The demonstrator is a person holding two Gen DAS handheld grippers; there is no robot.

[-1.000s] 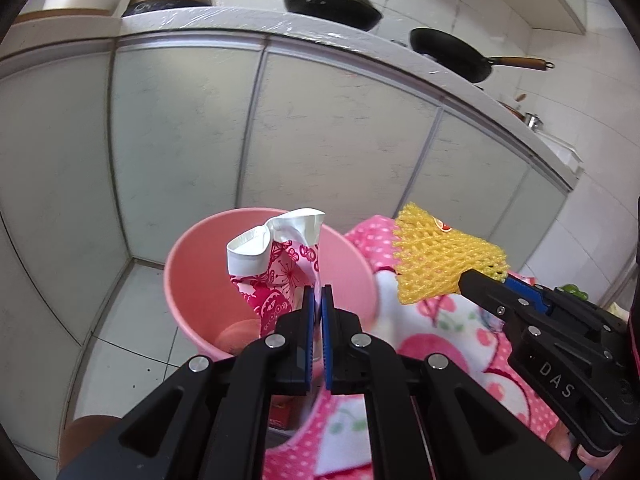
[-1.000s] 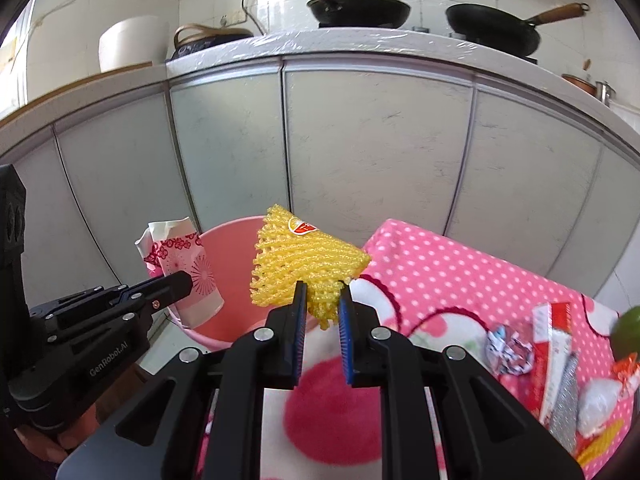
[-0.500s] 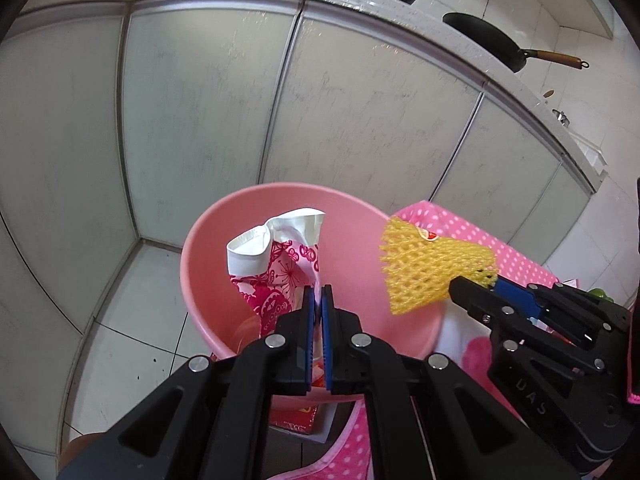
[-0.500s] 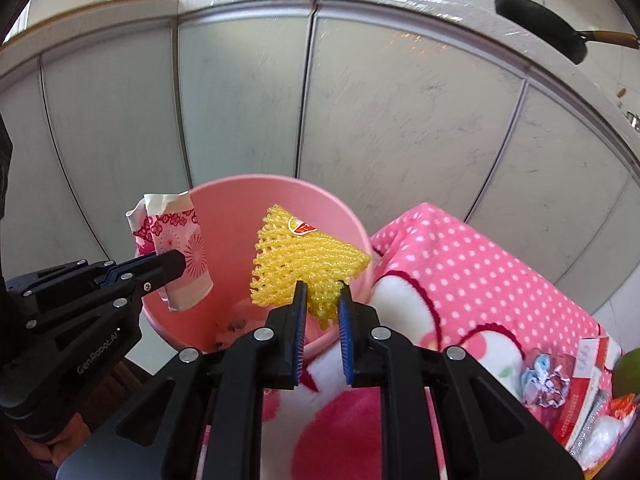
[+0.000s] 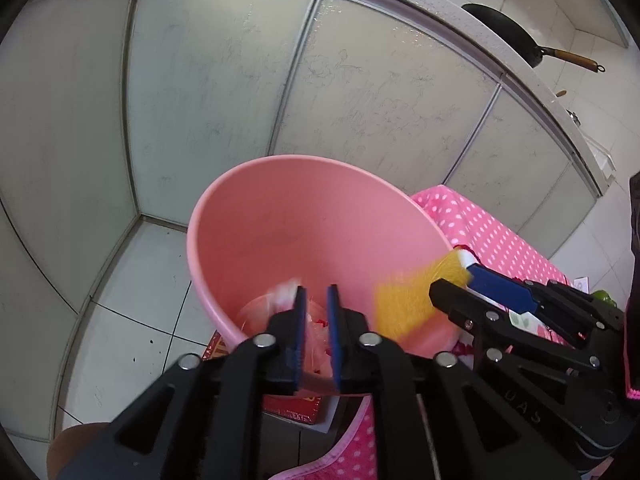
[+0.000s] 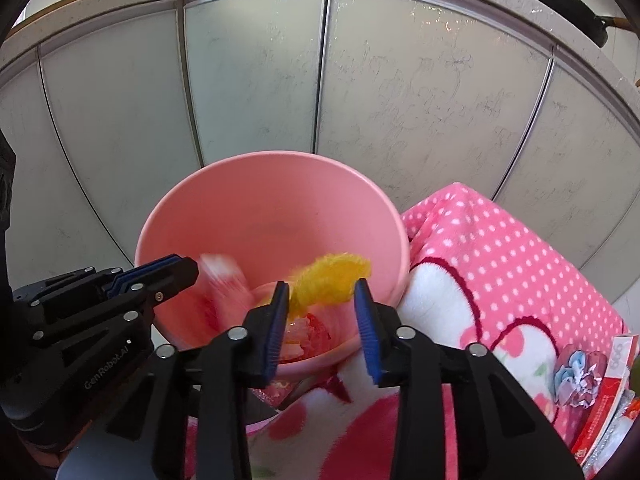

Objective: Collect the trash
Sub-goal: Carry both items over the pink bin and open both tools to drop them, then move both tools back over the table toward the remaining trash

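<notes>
L gripper [image 5: 316, 320] sits over the near rim of the pink bin [image 6: 224, 184], jaws just been opening, nothing pinched between them now; the red-and-white paper cup [image 6: 224, 280] is a blur beside its tip, dropping inside the bin near the left wall. R gripper [image 6: 322, 320] is also over the near rim, jaws just been opening and wide apart; the yellow foam net [image 6: 332, 276] is blurred btwn/above the pads, no longer pinched, falling toward the bin floor where older scraps lie. So two pcs look as good as binned. Still left, by my read: on the pink dotted blanket [image 6: 500, 248], at its right edge, a crumpled foil wrapper [image 6: 576, 376] and a red packet [image 6: 608, 396], plus more bits cut off by the frame. Task approx. partway; next trip goes right, to that pile.
</notes>
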